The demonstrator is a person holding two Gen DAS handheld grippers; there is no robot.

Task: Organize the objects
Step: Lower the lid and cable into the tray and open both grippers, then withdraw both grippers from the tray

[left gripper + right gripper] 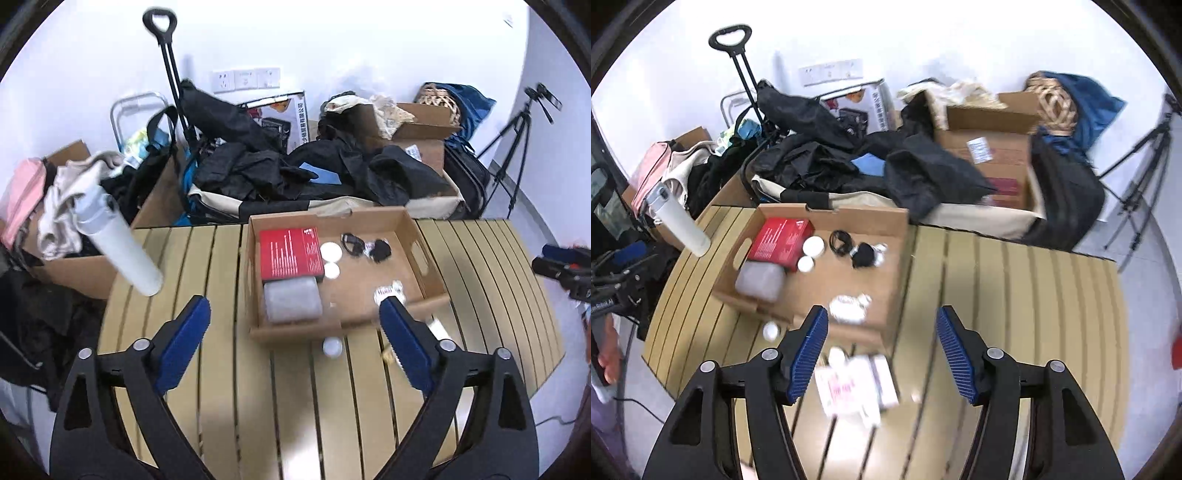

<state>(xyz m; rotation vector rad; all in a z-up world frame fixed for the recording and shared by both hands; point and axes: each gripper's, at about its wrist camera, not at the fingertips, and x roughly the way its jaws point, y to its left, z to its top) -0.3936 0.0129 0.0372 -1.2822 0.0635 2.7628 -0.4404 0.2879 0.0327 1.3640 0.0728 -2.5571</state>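
A shallow cardboard tray (424, 254) (897, 236) sits on the slatted table. It holds a red box (290, 253) (779, 240), a grey foam block (291, 301) (759, 280), two white round lids (330, 252) (813, 246), a black cable bundle (365, 247) (851, 247) and a crinkled white packet (389, 291) (847, 306). A small white jar (332, 347) (771, 329) stands in front of the tray. White and pink packets (855, 384) lie on the table near the right gripper. My left gripper (295, 317) is open and empty. My right gripper (882, 328) is open and empty above the packets.
A white bottle (118, 243) (681, 225) stands at the table's left edge. Behind the table are piled black clothes (295, 166), cardboard boxes (421, 133) and a trolley handle (162, 33). A tripod (517, 140) stands at the right.
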